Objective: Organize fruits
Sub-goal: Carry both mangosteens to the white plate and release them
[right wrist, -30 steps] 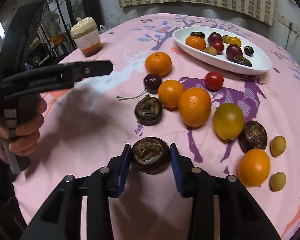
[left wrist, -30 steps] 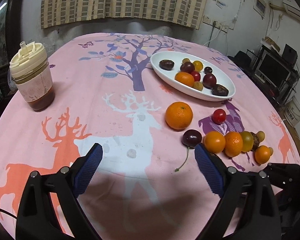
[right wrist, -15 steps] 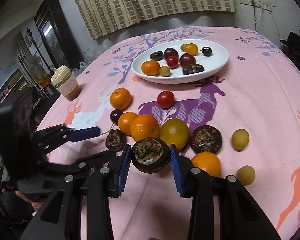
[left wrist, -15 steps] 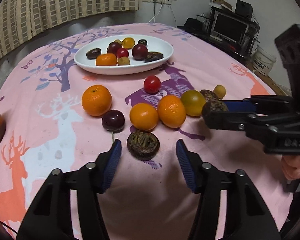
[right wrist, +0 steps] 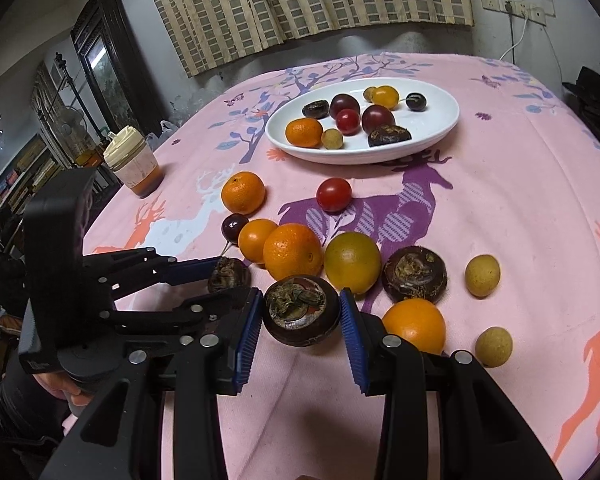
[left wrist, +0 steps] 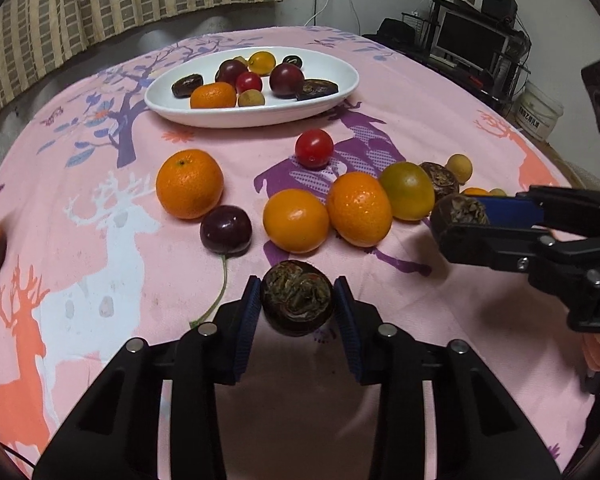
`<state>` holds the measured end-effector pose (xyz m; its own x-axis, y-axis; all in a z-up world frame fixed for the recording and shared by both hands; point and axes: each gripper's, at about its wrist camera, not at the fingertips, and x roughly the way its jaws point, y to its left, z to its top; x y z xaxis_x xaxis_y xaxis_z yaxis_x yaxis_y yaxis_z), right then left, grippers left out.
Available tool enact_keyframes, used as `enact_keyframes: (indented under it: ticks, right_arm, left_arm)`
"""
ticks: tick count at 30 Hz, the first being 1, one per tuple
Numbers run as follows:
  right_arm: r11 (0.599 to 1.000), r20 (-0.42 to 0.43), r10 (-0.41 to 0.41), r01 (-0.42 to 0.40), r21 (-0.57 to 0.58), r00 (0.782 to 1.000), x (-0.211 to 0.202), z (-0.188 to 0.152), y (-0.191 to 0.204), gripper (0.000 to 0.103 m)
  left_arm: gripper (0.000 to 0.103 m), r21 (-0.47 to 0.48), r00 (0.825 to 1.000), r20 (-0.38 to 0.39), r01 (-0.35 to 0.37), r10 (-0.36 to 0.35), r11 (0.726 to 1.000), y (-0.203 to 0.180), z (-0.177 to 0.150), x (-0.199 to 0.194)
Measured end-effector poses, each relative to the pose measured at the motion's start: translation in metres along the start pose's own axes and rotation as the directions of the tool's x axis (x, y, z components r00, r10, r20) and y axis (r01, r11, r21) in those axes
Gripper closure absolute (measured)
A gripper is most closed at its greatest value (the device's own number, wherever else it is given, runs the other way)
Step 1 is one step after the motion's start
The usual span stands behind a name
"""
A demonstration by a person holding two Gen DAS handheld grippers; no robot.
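My left gripper (left wrist: 296,306) is shut on a dark brown water chestnut (left wrist: 297,298), just above the pink cloth. My right gripper (right wrist: 300,316) is shut on another water chestnut (right wrist: 301,310), held above the cloth; it also shows in the left wrist view (left wrist: 458,216). Loose oranges (left wrist: 358,214), a greenish orange (left wrist: 406,190), a cherry (left wrist: 225,229) and a red tomato (left wrist: 314,148) lie in front. A white oval plate (left wrist: 340,92) at the back holds several fruits.
A lidded cup with brown drink (right wrist: 134,166) stands at the left edge. A third water chestnut (right wrist: 415,273), two longans (right wrist: 482,275) and an orange (right wrist: 414,324) lie right of my right gripper. Shelves and a monitor (left wrist: 468,44) stand beyond the table.
My left gripper moved forward and closed on the water chestnut that lay between its open fingers. My right gripper kept its chestnut and rose slightly, closer to the left gripper.
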<state>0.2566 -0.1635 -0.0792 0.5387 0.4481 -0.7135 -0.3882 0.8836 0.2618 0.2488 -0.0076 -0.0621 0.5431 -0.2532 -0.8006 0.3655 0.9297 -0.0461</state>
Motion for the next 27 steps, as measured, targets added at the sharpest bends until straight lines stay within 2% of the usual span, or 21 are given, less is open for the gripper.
enact_keyframes:
  ticks: [3, 6, 9, 12, 14, 17, 18, 19, 20, 21, 23, 26, 27]
  right_arm:
    - [1.0, 0.021, 0.014, -0.014, -0.001, 1.0, -0.001, 0.003, -0.001, 0.064]
    - [0.999, 0.06, 0.037, -0.037, 0.005, 0.997, -0.005, 0.019, -0.003, 0.064]
    - [1.0, 0.142, -0.003, 0.0, 0.022, 0.99, -0.01, 0.053, -0.01, 0.064]
    - [0.997, 0.218, -0.075, 0.067, 0.045, 0.973, -0.002, 0.098, -0.024, 0.064]
    - [0.994, 0.229, -0.11, 0.104, 0.041, 0.967, 0.011, 0.12, -0.033, 0.064]
    - [0.988, 0.211, -0.15, 0.143, 0.05, 0.966, 0.041, 0.147, -0.048, 0.064]
    - [0.987, 0.2, -0.158, 0.149, 0.057, 0.967, 0.049, 0.153, -0.052, 0.063]
    - [0.987, 0.187, -0.16, 0.15, 0.062, 0.969, 0.058, 0.157, -0.057, 0.059]
    - [0.986, 0.184, -0.164, 0.156, 0.06, 0.969, 0.062, 0.158, -0.059, 0.051]
    - [0.985, 0.182, -0.173, 0.166, 0.058, 0.968, 0.063, 0.158, -0.059, 0.041]
    - [0.987, 0.195, -0.159, 0.154, 0.04, 0.968, 0.055, 0.152, -0.053, 0.041]
    - [0.989, 0.215, -0.142, 0.147, -0.007, 0.966, 0.035, 0.137, -0.037, 0.04]
    - [0.99, 0.215, -0.129, 0.137, -0.025, 0.968, 0.029, 0.13, -0.032, 0.038]
  left_arm:
    - [0.066, -0.023, 1.0, -0.007, 0.025, -0.025, 0.999, 0.006, 0.004, -0.007]
    - [0.066, -0.033, 0.999, 0.015, 0.053, -0.052, 0.998, 0.016, 0.032, -0.016]
    - [0.066, -0.071, 0.996, 0.074, 0.058, -0.053, 0.996, 0.034, 0.082, -0.022]
    - [0.066, -0.084, 0.993, 0.116, 0.019, -0.009, 0.996, 0.045, 0.132, -0.012]
    - [0.066, -0.084, 0.993, 0.12, -0.001, 0.011, 0.996, 0.051, 0.167, 0.006]
    - [0.066, -0.108, 0.992, 0.12, -0.035, 0.048, 0.994, 0.061, 0.2, 0.032]
    - [0.063, -0.122, 0.992, 0.113, -0.05, 0.064, 0.991, 0.066, 0.209, 0.044]
    - [0.047, -0.129, 0.992, 0.103, -0.058, 0.071, 0.99, 0.069, 0.212, 0.049]
    - [0.035, -0.153, 0.991, 0.083, -0.089, 0.103, 0.984, 0.074, 0.214, 0.055]
    - [0.019, -0.175, 0.989, 0.086, -0.103, 0.12, 0.979, 0.079, 0.214, 0.053]
    - [0.018, -0.186, 0.988, 0.116, -0.077, 0.1, 0.98, 0.085, 0.205, 0.042]
    - [0.015, -0.196, 0.989, 0.11, -0.072, 0.095, 0.978, 0.091, 0.182, 0.021]
    - [0.012, -0.212, 0.989, 0.111, -0.075, 0.1, 0.974, 0.093, 0.169, 0.011]
